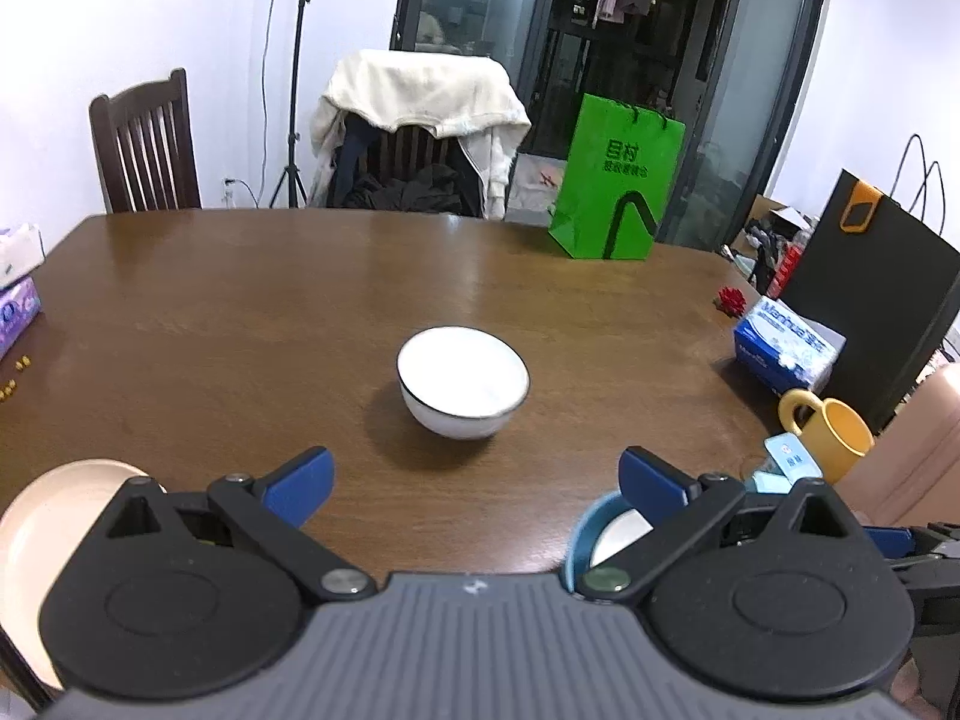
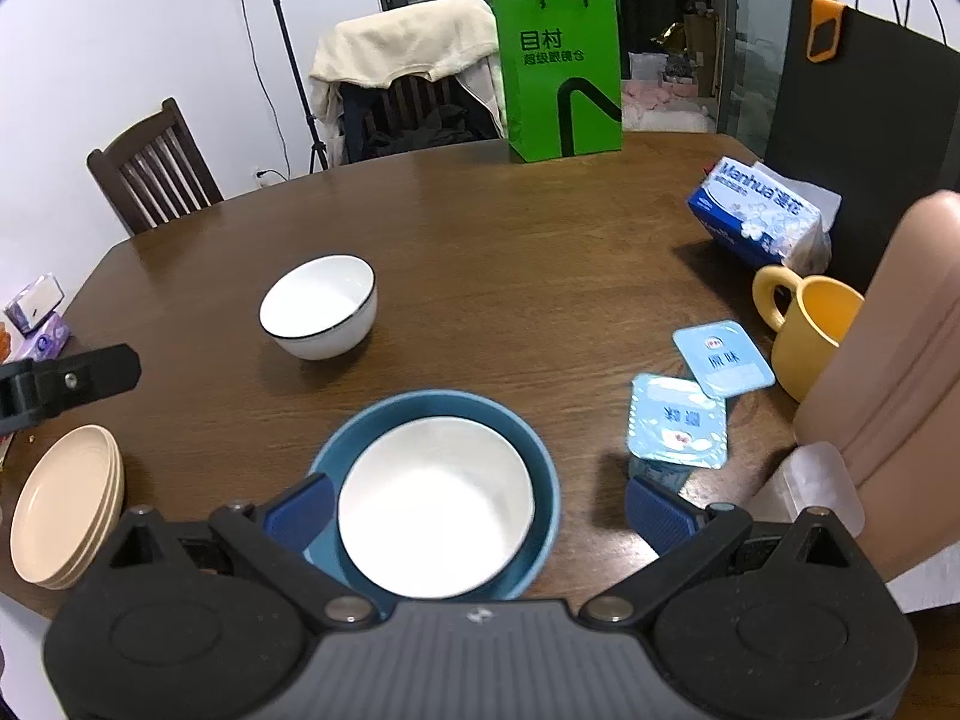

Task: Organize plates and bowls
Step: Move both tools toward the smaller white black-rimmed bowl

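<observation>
Left gripper [image 1: 474, 480]: jaws spread wide, empty, held above the table [image 1: 240, 312] and aimed at the lone bowl [image 1: 463, 383] just ahead. Right gripper [image 2: 477, 510]: jaws equally wide, empty, poised over the nested pair, a white bowl [image 2: 435, 507] seated inside the blue bowl [image 2: 534, 450].

Judged step: collect the lone bowl for stacking into the nested pair. Recommended: approach one wall from above, rim between the pads, close firmly since glazed ware may slip, lift level.

View differences: the right wrist shows the plates [image 2: 66, 507] as a stack near the table's edge, the nesting in full, and two yoghurt cups [image 2: 678, 423]. The left wrist shows only slivers of those, but gives the straight line to the lone bowl.
</observation>
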### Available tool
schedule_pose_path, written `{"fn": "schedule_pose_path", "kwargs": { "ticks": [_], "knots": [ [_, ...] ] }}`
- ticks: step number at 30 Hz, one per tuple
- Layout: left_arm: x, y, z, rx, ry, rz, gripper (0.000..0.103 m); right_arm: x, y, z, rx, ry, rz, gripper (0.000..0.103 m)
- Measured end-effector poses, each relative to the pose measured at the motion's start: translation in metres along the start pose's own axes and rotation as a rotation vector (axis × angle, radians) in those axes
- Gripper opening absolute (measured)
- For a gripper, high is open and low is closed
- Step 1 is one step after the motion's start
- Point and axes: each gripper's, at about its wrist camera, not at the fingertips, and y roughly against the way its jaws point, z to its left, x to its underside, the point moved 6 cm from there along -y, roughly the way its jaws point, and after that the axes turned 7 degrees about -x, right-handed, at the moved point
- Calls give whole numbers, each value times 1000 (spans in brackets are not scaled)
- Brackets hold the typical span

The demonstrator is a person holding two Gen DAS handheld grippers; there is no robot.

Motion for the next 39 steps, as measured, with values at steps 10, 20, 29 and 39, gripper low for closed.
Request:
{"fn": "schedule_pose_path", "kwargs": {
  "ticks": [10, 20, 29, 39],
  "knots": [
    [-20, -18, 7, 43, -40, -29, 103, -22, -11, 17, 25, 8, -30, 103],
    [-41, -48, 32, 43, -9, 8, 103, -49, -40, 36, 29, 17, -11, 101],
    [-62, -79, 46, 31, -8, 29, 103, -75, -67, 54, 21, 36, 8, 101],
    [-76, -116, 52, 31, -3, 66, 103, -101, -96, 68, 22, 25, 33, 101]
  ]
}}
